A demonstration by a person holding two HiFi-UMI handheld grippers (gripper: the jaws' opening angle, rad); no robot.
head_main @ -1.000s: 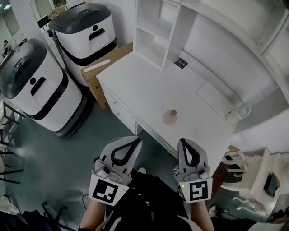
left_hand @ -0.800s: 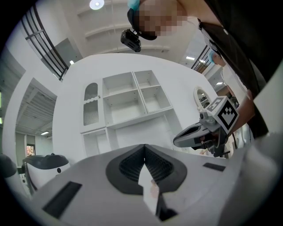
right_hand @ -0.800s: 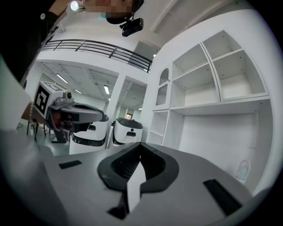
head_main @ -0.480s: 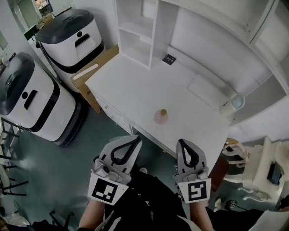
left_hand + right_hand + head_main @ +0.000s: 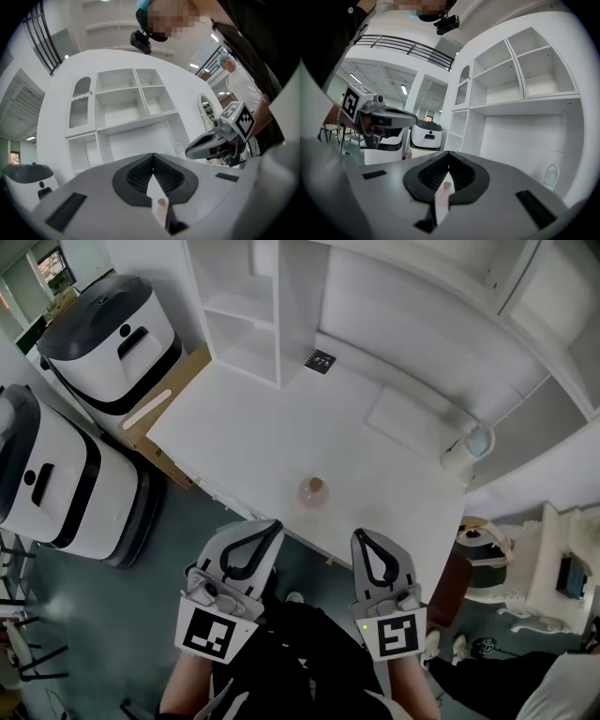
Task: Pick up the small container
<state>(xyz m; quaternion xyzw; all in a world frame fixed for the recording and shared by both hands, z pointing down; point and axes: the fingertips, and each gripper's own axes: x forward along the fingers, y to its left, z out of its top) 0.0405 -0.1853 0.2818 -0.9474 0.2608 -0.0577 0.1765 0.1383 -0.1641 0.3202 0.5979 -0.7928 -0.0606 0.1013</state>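
Note:
The small container [image 5: 313, 491] is a pinkish bottle with a tan cap, standing upright near the front edge of the white desk [image 5: 234, 432]. My left gripper [image 5: 267, 524] and right gripper [image 5: 361, 533] are held level just short of that edge, either side of the bottle, both shut and empty. In the left gripper view the shut gripper [image 5: 153, 154] frames the bottle [image 5: 161, 208] low in its opening, and the right gripper [image 5: 201, 149] shows at the right. In the right gripper view the bottle [image 5: 444, 193] appears below the shut gripper [image 5: 448, 152].
A white shelf unit [image 5: 244, 315] stands at the desk's back, with a black tag [image 5: 320, 359] beside it and a pale mug [image 5: 466, 448] at the right end. Two white-and-black machines [image 5: 103, 329] [image 5: 47, 484] and a cardboard box [image 5: 159, 409] stand left. A white chair [image 5: 506, 568] is right.
Both grippers have come closer to the desk's front edge and the bottle, and the whole scene has slid left in the head view. Their jaws have stayed shut.

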